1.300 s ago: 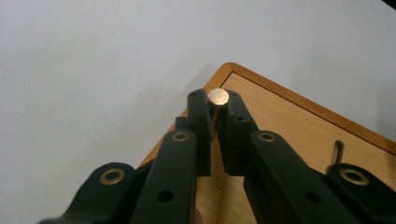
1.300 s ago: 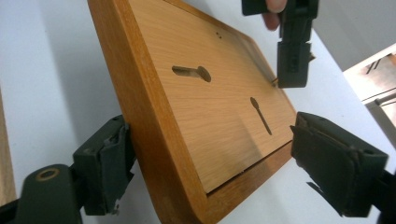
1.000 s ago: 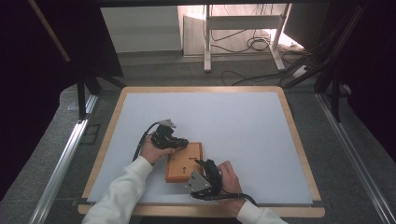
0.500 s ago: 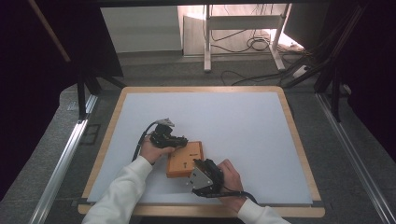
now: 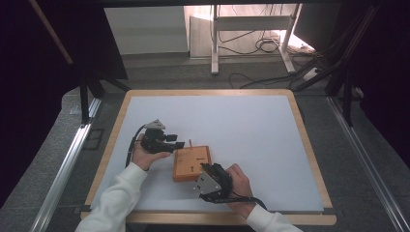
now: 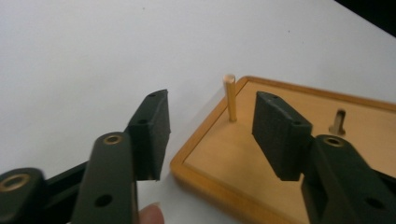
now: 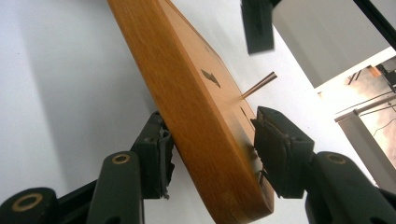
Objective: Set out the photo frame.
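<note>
A small wooden board (image 5: 192,163) lies on the white table top near the front. A thin wooden peg (image 5: 190,143) stands upright in the board's far left corner. My left gripper (image 5: 180,144) sits just left of the peg. Its jaws have just been opening, and in the left gripper view the gripper (image 6: 215,121) stands open with the peg (image 6: 229,98) a little beyond its pads, free of them. My right gripper (image 5: 203,170) has just been closing, and in the right gripper view the gripper (image 7: 212,135) is shut on the board's (image 7: 187,88) near edge, one pad on each face.
The board's top (image 6: 261,154) carries a keyhole-shaped slot (image 6: 338,122) to the right of the peg. The table has a wooden rim (image 5: 208,92), with metal rails (image 5: 63,164) beside it. A stand (image 5: 215,38) and loose cables lie on the floor behind.
The left gripper has opened, let go of the peg and drawn back to the left. The peg stays upright in the board. The right gripper has barely moved.
</note>
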### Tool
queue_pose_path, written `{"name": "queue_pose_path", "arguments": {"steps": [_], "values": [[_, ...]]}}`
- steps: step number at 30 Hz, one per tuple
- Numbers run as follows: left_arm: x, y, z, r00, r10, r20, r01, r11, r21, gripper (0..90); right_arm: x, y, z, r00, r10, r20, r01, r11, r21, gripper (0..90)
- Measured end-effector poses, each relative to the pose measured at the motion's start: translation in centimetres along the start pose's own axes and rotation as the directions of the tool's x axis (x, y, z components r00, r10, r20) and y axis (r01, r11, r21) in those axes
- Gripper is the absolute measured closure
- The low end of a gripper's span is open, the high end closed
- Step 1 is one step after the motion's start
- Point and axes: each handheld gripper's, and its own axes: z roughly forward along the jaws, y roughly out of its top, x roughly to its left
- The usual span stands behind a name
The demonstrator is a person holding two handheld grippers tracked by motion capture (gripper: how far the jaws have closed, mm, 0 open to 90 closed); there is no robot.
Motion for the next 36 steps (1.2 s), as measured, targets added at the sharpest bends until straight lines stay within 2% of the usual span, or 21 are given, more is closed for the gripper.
{"name": "queue_pose_path", "arguments": {"steps": [4,9,14,18,22,25,28,36], "values": [[-0.2,-1.2,-1.1,0.9997,0.009,-0.022,-0.009,1.0000,0.003,37.6,-0.1,0.0,0.0,1.0000,-0.002,0.001,0.002,1.000,0.000,48.6],[-0.4,-3.4,-2.5,0.9995,-0.016,-0.025,0.016,0.9999,0.004,34.8,-0.1,0.1,-0.1,1.0000,-0.004,0.006,0.004,1.000,0.005,49.3],[-0.6,-4.8,-3.7,0.9982,0.001,-0.061,0.000,0.9999,0.013,34.3,-0.4,0.3,-0.1,1.0000,-0.002,-0.001,0.002,1.000,0.002,49.7],[-0.6,-5.7,-3.8,0.9959,0.013,-0.089,-0.009,0.9992,0.039,33.7,-0.5,0.4,-0.1,1.0000,-0.002,-0.008,0.003,1.000,0.007,49.9],[-0.4,-6.1,-3.6,0.9963,-0.001,-0.085,0.005,0.9987,0.051,33.6,-0.7,0.5,-0.1,0.9999,-0.008,-0.010,0.008,1.000,0.009,50.8],[-0.3,-6.2,-3.3,0.9977,-0.026,-0.063,0.029,0.9983,0.051,33.7,-1.0,0.7,-0.1,0.9998,-0.013,-0.013,0.013,1.000,0.009,52.2],[-0.3,-6.3,-3.2,0.9978,-0.023,-0.063,0.027,0.9978,0.060,33.7,-1.4,1.0,-0.1,0.9996,-0.023,-0.016,0.023,1.000,0.008,54.1],[0.2,-6.5,-3.2,0.9971,-0.051,-0.057,0.054,0.9969,0.058,33.7,-2.9,2.3,0.1,0.9977,-0.054,-0.041,0.055,0.998,0.033,58.1]]}}
